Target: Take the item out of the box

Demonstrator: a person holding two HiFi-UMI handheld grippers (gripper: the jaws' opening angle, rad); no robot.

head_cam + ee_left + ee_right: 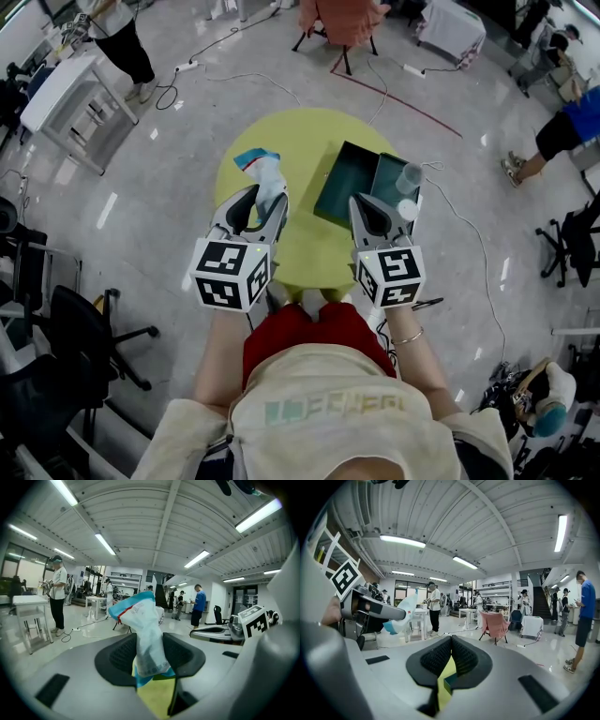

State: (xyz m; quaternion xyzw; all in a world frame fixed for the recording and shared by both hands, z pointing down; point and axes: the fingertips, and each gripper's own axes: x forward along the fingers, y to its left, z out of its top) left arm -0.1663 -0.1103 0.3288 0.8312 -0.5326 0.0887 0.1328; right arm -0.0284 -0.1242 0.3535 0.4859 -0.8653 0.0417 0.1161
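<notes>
Packet point(148, 634) pinched in left claw point(150, 657), left of box point(349, 180); hold firm, lower near desk point(300, 139) left edge. Right claw point(450, 660) pressed together, empty.

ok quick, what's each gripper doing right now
Left gripper: shut on the packet.
Right gripper: shut, nothing between its jaws.
</notes>
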